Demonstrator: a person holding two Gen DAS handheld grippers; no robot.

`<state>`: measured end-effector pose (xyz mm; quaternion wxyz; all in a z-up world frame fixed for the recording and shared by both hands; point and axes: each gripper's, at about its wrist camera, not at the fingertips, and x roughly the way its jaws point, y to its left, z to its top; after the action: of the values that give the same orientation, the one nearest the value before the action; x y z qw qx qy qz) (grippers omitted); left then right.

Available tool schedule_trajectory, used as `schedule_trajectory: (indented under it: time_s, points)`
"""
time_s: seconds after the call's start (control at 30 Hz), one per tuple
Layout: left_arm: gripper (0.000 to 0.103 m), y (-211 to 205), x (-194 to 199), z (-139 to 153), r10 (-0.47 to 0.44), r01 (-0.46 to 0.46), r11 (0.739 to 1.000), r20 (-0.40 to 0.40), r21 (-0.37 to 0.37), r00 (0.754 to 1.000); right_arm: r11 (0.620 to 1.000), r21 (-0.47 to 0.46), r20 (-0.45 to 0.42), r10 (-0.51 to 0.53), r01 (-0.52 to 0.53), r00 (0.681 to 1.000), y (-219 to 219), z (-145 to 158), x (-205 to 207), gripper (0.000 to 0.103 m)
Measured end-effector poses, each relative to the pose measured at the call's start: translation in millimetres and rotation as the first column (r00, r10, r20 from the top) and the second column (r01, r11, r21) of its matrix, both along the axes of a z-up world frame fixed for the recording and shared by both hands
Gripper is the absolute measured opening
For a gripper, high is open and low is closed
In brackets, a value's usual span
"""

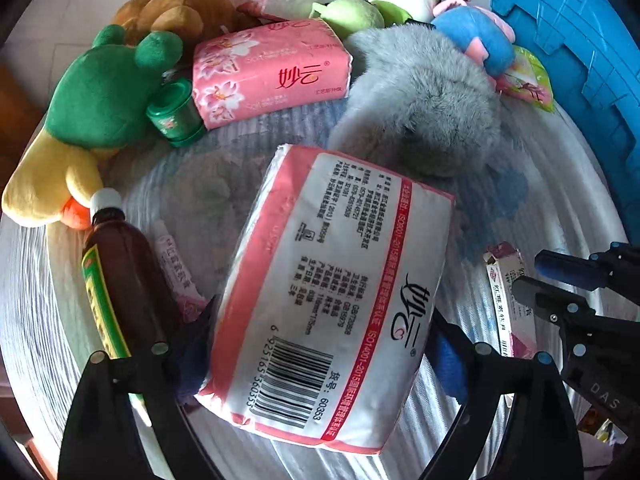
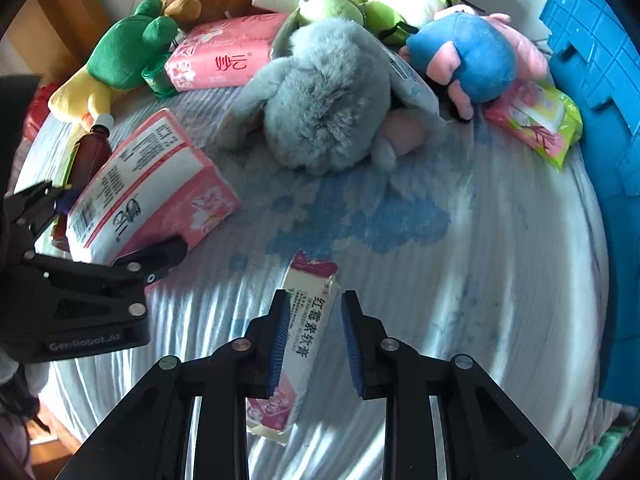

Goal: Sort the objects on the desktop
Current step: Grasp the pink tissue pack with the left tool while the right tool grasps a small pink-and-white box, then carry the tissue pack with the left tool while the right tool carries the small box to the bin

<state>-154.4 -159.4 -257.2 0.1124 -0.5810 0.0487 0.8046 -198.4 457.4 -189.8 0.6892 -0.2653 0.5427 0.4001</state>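
Observation:
A large pink-and-white tissue pack lies label up on the striped bedsheet. My left gripper straddles it, open wide, with the blue pads close beside its long sides. In the right wrist view the same gripper reaches around the pack. A small white-and-pink ointment box lies tilted between the fingers of my right gripper. The left pad touches the box, and a narrow gap shows at the right pad. That gripper and box also show at the left wrist view's right edge.
A brown medicine bottle and a pink ointment tube lie left of the pack. Beyond it are a grey plush, a green frog plush, a green jar, another tissue pack and a blue crate.

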Motion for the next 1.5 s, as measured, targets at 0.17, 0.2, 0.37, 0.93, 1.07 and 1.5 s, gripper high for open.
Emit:
schedule_trajectory:
  time_s: [0.17, 0.2, 0.37, 0.93, 1.07, 1.5]
  points:
    - [0.091, -11, 27, 1, 0.075, -0.075, 0.997, 0.004, 0.007, 0.997, 1.0, -0.009, -0.053, 0.015, -0.015, 0.998, -4, -5, -7, 0.041]
    - [0.091, -12, 32, 2, 0.083, -0.083, 0.996, 0.008, 0.013, 0.997, 1.0, -0.016, -0.056, 0.019, -0.02, 0.998, -3, -6, -9, 0.04]
    - [0.09, -14, 51, 13, 0.106, -0.105, 0.994, -0.014, 0.03, 0.994, 0.999, -0.009, -0.033, 0.041, -0.042, 0.999, -8, -5, -17, 0.031]
    - [0.09, 56, 62, 162, 0.137, -0.103, 0.989, -0.401, 0.105, 0.906, 0.92, 0.382, 0.242, -0.005, -0.091, 0.97, -64, 171, 26, 0.026]
    - [0.09, 93, 58, 198, 0.123, -0.077, 0.99, -0.477, 0.115, 0.87, 0.881, 0.463, 0.304, -0.056, -0.096, 0.951, -99, 218, 50, 0.026]
    - [0.09, 283, 59, 321, 0.009, 0.144, 0.977, -0.706, 0.157, 0.709, 0.758, 0.651, 0.454, -0.349, -0.038, 0.82, -259, 343, 151, 0.026]
